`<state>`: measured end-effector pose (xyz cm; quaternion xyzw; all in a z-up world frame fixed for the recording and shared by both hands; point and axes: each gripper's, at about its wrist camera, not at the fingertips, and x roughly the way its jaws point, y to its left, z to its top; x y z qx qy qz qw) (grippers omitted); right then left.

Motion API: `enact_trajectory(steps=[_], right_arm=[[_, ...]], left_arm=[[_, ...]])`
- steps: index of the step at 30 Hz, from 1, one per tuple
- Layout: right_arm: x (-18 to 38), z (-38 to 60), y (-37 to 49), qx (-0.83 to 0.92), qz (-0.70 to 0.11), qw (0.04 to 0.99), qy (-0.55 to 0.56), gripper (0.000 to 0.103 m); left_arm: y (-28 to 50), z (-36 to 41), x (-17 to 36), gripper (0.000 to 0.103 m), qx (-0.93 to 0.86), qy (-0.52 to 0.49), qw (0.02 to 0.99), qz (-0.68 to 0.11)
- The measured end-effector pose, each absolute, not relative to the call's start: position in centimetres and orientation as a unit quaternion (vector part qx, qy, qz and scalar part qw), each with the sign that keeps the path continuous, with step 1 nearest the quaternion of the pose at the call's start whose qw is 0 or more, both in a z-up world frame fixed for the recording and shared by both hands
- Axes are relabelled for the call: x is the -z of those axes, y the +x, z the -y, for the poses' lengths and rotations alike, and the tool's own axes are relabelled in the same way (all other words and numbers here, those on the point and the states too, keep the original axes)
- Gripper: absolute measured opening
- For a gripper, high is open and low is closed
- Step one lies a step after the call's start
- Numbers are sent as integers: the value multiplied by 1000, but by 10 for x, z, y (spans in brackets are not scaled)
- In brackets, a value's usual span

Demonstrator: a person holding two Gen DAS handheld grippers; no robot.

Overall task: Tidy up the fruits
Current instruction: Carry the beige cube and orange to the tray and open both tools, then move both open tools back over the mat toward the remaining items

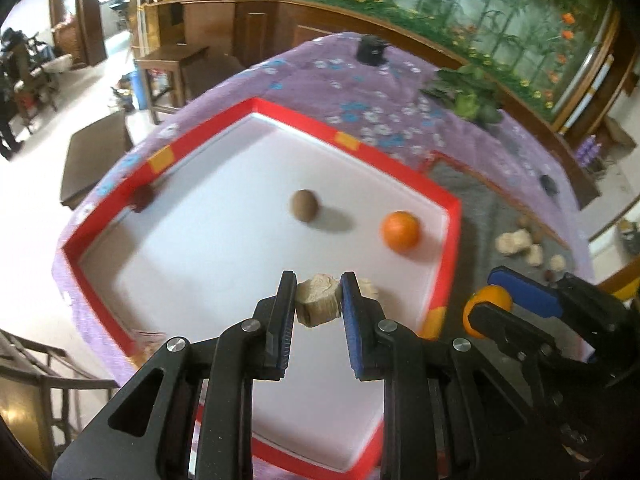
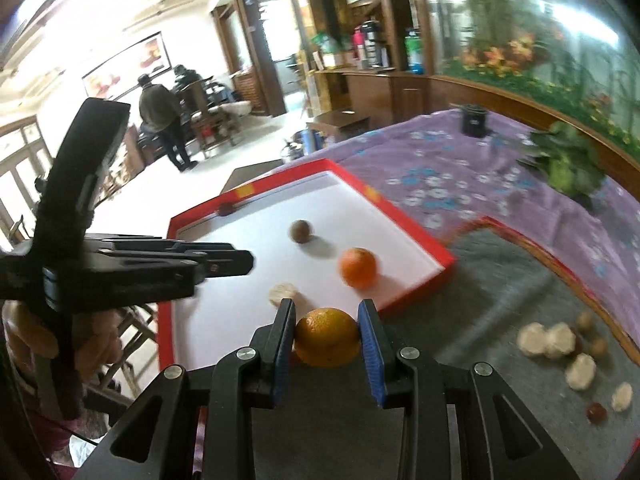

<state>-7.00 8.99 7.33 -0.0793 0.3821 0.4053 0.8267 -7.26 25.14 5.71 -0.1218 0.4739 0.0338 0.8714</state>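
Over the red tray (image 1: 450,216), the left gripper (image 1: 319,294) has its jaws pinching a pale chunk (image 1: 318,300); the right gripper (image 2: 326,334) has its jaws clamping an orange (image 2: 326,338), probably for sorting there.

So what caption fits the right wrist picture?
Right gripper carries an orange toward the red-rimmed tray.

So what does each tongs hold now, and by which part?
Left tongs grip a pale chunk by its two opposite sides, over the red tray. Right tongs grip an orange across its middle.
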Motion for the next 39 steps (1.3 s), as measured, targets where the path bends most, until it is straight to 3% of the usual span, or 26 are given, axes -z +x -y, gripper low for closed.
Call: enact_trajectory(steps=[21, 24, 26, 28, 39], right_arm=[[-29, -125, -51, -420, -428, 799, -54, 32], [-31, -118, -51, -420, -423, 802, -39, 35], [-34, -112, -51, -419, -417, 806, -27, 41], [-40, -105, -50, -421, -411, 809, -10, 43], [-46, -27, -63, -360, -409, 838, -8, 50]], left_arm=[[-55, -255, -27, 22, -94, -52, 867, -487], [-54, -257, -25, 29, -101, -53, 864, -490], [-55, -257, -27, 49, -106, -52, 866, -485], [-56, -259, -30, 57, -109, -62, 869, -480], [-59, -219, -53, 57, -68, -55, 882, -463]])
